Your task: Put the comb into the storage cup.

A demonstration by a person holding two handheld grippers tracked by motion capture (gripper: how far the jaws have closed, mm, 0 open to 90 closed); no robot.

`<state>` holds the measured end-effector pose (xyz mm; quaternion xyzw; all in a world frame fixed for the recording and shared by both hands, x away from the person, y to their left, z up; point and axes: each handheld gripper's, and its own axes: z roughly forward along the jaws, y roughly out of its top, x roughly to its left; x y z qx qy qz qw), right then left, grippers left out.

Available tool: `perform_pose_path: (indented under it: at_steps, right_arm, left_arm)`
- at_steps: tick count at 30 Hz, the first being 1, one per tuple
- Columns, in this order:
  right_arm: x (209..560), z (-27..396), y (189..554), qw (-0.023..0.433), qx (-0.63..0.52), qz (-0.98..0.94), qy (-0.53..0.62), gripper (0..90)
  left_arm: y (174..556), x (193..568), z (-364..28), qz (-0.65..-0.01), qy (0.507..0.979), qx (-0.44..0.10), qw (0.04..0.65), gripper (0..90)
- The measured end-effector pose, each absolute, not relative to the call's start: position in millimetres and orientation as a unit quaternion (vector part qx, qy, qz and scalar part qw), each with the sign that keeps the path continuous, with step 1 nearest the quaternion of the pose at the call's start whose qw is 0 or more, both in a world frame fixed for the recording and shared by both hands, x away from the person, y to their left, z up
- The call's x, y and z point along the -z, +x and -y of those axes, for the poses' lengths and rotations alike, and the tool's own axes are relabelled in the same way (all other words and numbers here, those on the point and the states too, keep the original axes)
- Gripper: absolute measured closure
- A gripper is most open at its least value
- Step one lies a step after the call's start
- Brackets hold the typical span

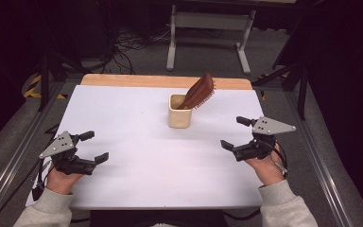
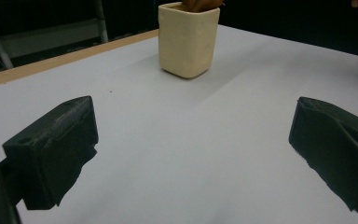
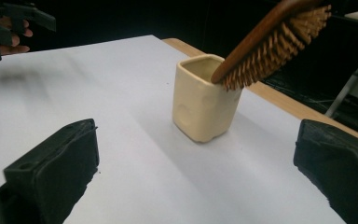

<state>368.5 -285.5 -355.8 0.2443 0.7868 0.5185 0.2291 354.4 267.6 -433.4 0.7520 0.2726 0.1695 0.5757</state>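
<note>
High view: a cream cup [image 1: 179,111] is seen near the bench's [image 1: 137,156] far edge, a wooden hairbrush [image 1: 200,91] leaned inside.
Left gripper [image 1: 93,146]: released, empty.
Right gripper [image 1: 235,134]: released, empty.
Risk: the cup could be tipped if the overhanging brush is knocked.

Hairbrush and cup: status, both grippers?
Left gripper open, empty, low over the table. Right gripper open, empty. Hairbrush handle-down in cream cup, leaning right. Nothing between grippers and cup.
</note>
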Motion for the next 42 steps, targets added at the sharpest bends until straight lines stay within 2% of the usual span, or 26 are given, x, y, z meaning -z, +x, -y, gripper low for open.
perform_pose_path:
  at_steps: [16,29,36,42]
  right_arm:
    - [424,291,365,0.175,-0.528,-0.786,0.27,0.4]
    - [458,290,356,0.16,-0.529,-0.785,0.279,0.1]
    - [458,290,353,0.171,-0.541,-0.776,0.275,0.1]
    - [456,292,351,0.184,-0.545,-0.772,0.27,0.1]
  left_arm:
    - [355,436,-269,-0.274,0.751,-0.165,0.578,2.0]
    - [356,444,-269,-0.273,0.752,-0.173,0.574,2.0]
    - [356,453,-271,-0.284,0.741,-0.187,0.579,0.6]
    - [359,460,-272,-0.304,0.736,-0.173,0.579,0.6]
